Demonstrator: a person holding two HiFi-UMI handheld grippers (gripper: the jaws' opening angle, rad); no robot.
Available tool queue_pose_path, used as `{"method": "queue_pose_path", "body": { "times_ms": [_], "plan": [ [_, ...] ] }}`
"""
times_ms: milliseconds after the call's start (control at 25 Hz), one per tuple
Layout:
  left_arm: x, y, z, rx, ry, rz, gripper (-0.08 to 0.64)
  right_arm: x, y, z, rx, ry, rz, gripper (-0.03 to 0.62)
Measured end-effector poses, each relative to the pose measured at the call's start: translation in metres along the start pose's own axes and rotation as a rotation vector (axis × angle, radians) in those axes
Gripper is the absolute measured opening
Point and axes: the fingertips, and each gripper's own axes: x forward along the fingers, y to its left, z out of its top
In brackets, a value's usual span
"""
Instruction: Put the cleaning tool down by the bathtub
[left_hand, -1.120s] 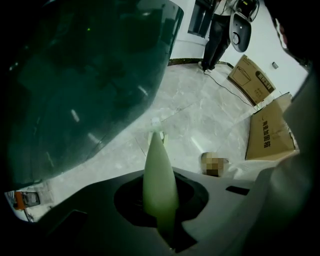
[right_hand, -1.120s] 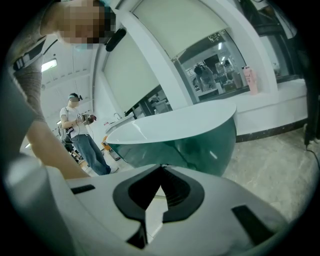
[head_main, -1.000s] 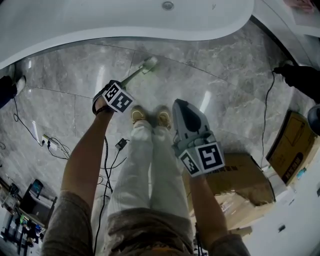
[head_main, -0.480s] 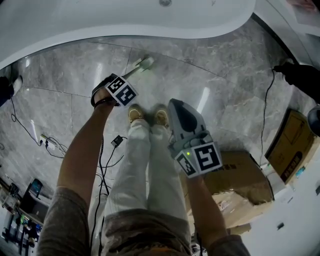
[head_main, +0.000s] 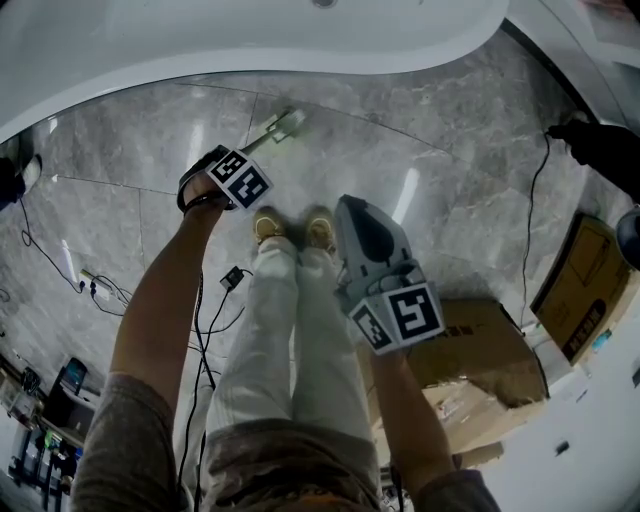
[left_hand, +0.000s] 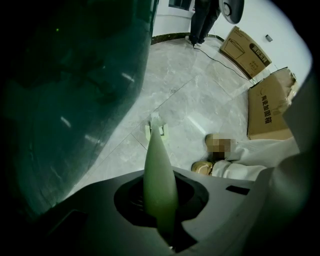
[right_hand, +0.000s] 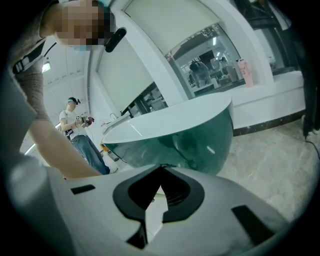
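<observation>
Judging by its slim pale-green plastic body, the brush (left_hand: 159, 175) should be light, stiff and a little slick. The thick handle end is the place to hold it, and the left tongs (left_hand: 161, 212) are clamped narrowly there. Its long axis runs up the left gripper view, with the bristle head low over the floor (left_hand: 200, 100) beside the bathtub (left_hand: 75, 90) at left. The right tongs (right_hand: 159, 192) are closed on nothing.

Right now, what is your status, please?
Left hand-held gripper shut on pale green long-handled brush, head near grey floor beside white bathtub. Right hand-held gripper shut, empty. Nothing in the way.
</observation>
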Motion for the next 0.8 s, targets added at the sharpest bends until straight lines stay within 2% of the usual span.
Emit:
{"method": "queue_pose_path", "body": {
  "times_ms": [520,800],
  "plan": [
    [-0.013,-0.002,0.005,-0.021,-0.037,0.046,0.037,-0.004,0.011,0.003,-0.006,0.002,0.02,0.0],
    [-0.021,-0.004,0.004,-0.055,-0.076,0.06,0.091,-0.01,0.015,0.001,-0.005,0.0,0.025,0.0]
  ]
}}
